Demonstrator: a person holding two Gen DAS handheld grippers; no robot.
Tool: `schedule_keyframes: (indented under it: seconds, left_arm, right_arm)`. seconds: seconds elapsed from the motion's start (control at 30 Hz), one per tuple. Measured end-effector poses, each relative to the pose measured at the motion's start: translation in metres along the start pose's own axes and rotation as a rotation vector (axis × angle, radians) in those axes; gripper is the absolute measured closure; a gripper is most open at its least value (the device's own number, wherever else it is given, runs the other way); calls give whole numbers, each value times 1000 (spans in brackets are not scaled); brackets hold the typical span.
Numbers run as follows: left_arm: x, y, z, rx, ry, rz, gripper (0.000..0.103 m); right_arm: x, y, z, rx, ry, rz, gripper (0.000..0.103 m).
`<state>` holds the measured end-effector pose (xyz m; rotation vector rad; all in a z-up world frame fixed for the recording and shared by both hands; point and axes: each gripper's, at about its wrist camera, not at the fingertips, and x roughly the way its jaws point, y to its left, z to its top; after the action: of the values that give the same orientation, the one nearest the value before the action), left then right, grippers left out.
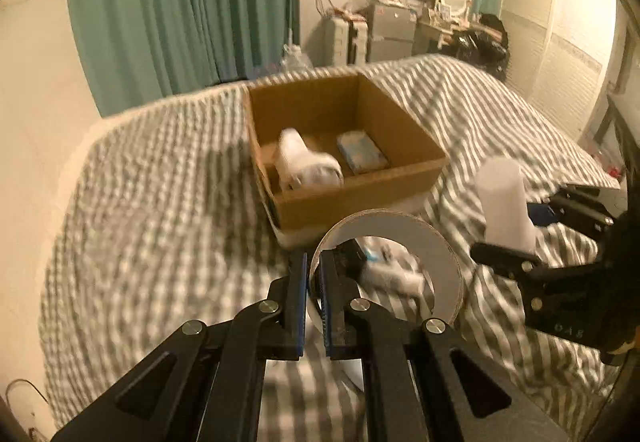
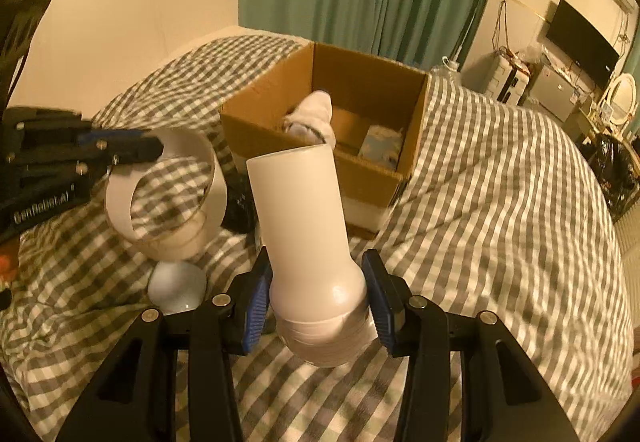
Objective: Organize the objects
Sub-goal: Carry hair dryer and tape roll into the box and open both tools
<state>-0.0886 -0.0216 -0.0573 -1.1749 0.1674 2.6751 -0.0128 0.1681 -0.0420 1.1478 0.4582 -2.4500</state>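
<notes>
My left gripper (image 1: 314, 270) is shut on the wall of a wide white tape ring (image 1: 404, 238), held up above the checked bed cover. In the right wrist view, the left gripper (image 2: 136, 147) holds the same ring (image 2: 176, 201) at the left. My right gripper (image 2: 318, 282) is shut on the lower body of a white bottle (image 2: 300, 209), which tilts away from me. From the left wrist view, the bottle (image 1: 506, 197) and right gripper (image 1: 532, 230) are at the right. Beyond them an open cardboard box (image 1: 352, 197) holds a white bundle (image 1: 304, 161) and a pale blue packet (image 1: 362, 151).
The box (image 2: 272, 89) sits mid-bed on the grey and white checked cover (image 2: 500, 201). A white rounded object (image 2: 176, 288) and a black item (image 2: 240, 209) lie on the cover below the ring. Green curtains (image 1: 180, 1) and a cluttered desk (image 1: 400, 29) stand behind.
</notes>
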Motion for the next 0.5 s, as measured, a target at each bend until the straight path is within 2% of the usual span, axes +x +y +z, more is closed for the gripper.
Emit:
schedule_keyframes:
  seconds: [0.27, 0.5]
  left_arm:
    - [-1, 12, 41, 11, -59, 39, 98]
    - [19, 24, 75, -1, -63, 37, 98]
  right_arm:
    - [-10, -6, 29, -21, -46, -14, 59]
    - [-10, -19, 60, -9, -84, -1, 59]
